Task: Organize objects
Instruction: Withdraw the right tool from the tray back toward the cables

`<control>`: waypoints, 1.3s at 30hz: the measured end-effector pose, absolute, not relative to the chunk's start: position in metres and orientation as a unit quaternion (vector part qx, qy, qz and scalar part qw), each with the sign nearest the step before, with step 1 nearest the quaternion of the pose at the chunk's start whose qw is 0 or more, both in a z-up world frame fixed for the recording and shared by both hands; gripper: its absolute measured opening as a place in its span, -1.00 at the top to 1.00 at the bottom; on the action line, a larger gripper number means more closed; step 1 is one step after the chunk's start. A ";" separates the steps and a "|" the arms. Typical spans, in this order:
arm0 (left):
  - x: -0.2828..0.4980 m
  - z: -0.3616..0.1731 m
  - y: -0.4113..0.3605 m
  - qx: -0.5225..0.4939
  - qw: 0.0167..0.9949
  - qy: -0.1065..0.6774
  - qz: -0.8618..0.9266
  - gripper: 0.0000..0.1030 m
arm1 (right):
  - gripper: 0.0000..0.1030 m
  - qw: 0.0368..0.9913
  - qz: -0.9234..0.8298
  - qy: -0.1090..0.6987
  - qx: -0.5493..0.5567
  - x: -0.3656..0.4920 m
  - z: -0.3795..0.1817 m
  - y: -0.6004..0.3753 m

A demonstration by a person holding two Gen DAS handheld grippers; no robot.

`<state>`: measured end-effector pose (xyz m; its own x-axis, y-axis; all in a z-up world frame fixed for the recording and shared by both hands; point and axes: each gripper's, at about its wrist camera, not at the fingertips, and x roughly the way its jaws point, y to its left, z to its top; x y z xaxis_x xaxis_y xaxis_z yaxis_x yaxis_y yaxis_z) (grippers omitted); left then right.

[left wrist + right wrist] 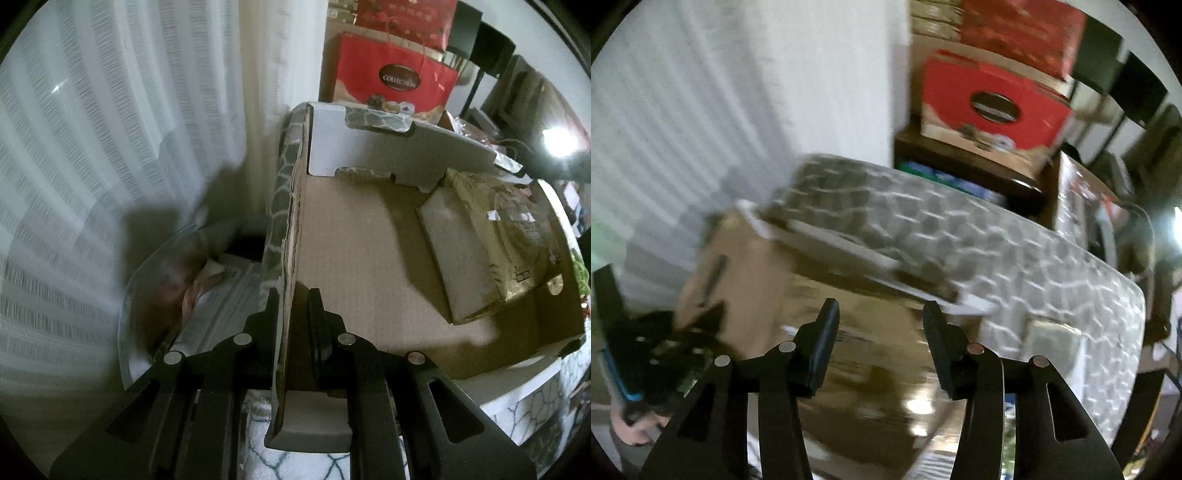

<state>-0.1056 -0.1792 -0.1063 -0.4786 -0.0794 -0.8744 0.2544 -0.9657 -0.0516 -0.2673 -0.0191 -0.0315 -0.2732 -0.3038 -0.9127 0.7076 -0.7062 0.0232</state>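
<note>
- Cardboard makes up the big open box point(354, 251): plain brown and ridged inside, with a grey stone pattern printed on its outside walls.
- The left gripper point(291, 306) has its two black fingers pressed together on the box's left side wall point(286, 229), pinching the thin edge between them.
- That wall stands upright and runs straight away from the camera, so the box's long side points forward toward the white curtain point(110, 147).
- A gold-brown packet point(509, 236) lies flat in the box, against the right wall, with a flat grey slab point(454, 243) just beside it.
- A red cookie box point(395, 77) sits behind the cardboard box.
- A clear plastic cover point(155, 280) lies over papers left of the box.
- The right gripper point(881, 325) has its fingers spread apart with nothing between them.
- The right wrist view is blurry; the box's stone-pattern wall point(997, 251) seems to lie just ahead, with brown cardboard below it.
</note>
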 end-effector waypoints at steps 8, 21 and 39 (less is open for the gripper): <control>-0.105 -0.106 -0.179 0.501 0.098 0.088 -0.856 0.76 | 0.27 0.308 -0.762 0.208 0.530 -0.288 -0.055 -0.003; -0.105 -0.107 -0.180 0.501 0.098 0.089 -0.856 0.76 | 0.86 0.298 -0.758 0.235 0.531 -0.287 -0.061 -0.004; -0.105 -0.107 -0.180 0.502 0.099 0.087 -0.855 0.76 | 0.79 0.258 -0.788 0.271 0.489 -0.271 -0.044 -0.003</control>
<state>-0.1050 -0.1797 -0.1073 -0.4771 -0.0821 -0.8750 0.2574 -0.9650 -0.0497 -0.2714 -0.0034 -0.0441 -0.3883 -0.1408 -0.9107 0.6719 -0.7196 -0.1753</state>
